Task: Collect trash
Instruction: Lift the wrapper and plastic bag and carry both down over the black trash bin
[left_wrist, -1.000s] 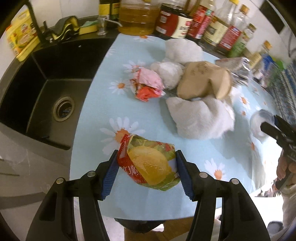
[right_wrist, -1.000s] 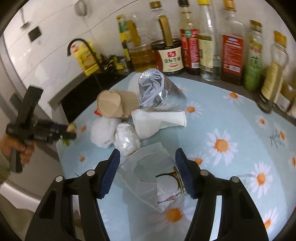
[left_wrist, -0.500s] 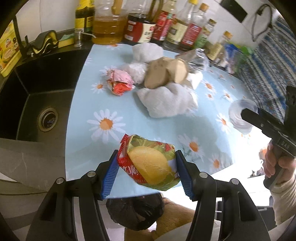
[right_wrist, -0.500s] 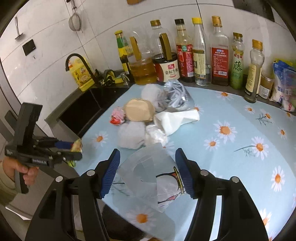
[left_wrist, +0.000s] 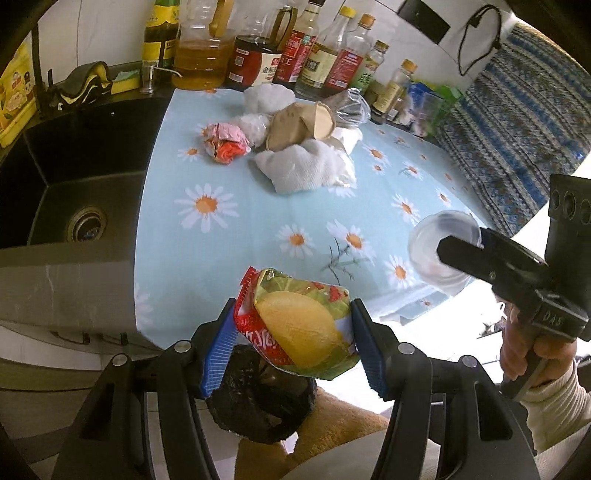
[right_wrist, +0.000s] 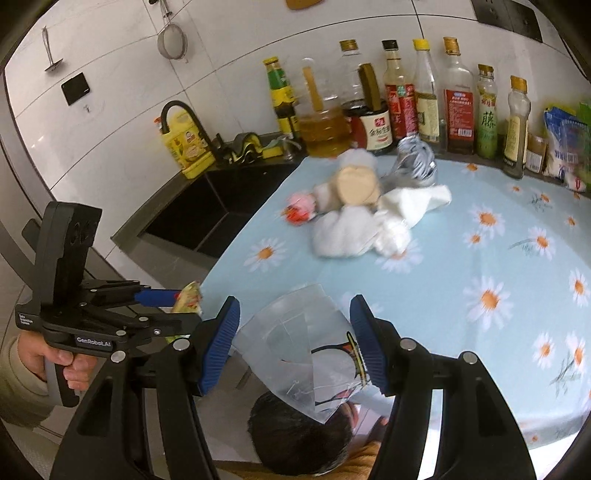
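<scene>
My left gripper (left_wrist: 293, 345) is shut on a crumpled chip bag (left_wrist: 299, 325), red and green with a yellow chip picture, held past the counter's front edge above a black-lined trash bin (left_wrist: 262, 404). My right gripper (right_wrist: 293, 345) is shut on a clear plastic cup (right_wrist: 306, 350) with a printed figure, also off the front edge; it shows in the left wrist view (left_wrist: 441, 251). A pile of trash stays on the daisy tablecloth (left_wrist: 236, 243): a pink-red wrapper (left_wrist: 225, 142), brown paper cup (left_wrist: 299, 125), white cloths (left_wrist: 306, 170) and a silver bag (left_wrist: 349, 107).
A black sink (left_wrist: 66, 192) lies left of the cloth. Oil and sauce bottles (left_wrist: 280, 55) line the back wall. A yellow detergent bottle (right_wrist: 184, 144) stands by the faucet. The trash bin also shows below the cup (right_wrist: 295, 439). A blue patterned fabric (left_wrist: 517, 122) hangs at the right.
Both grippers have pulled back from the counter with their loads. The trash bin has come into view beneath them and the pile looks farther away.
</scene>
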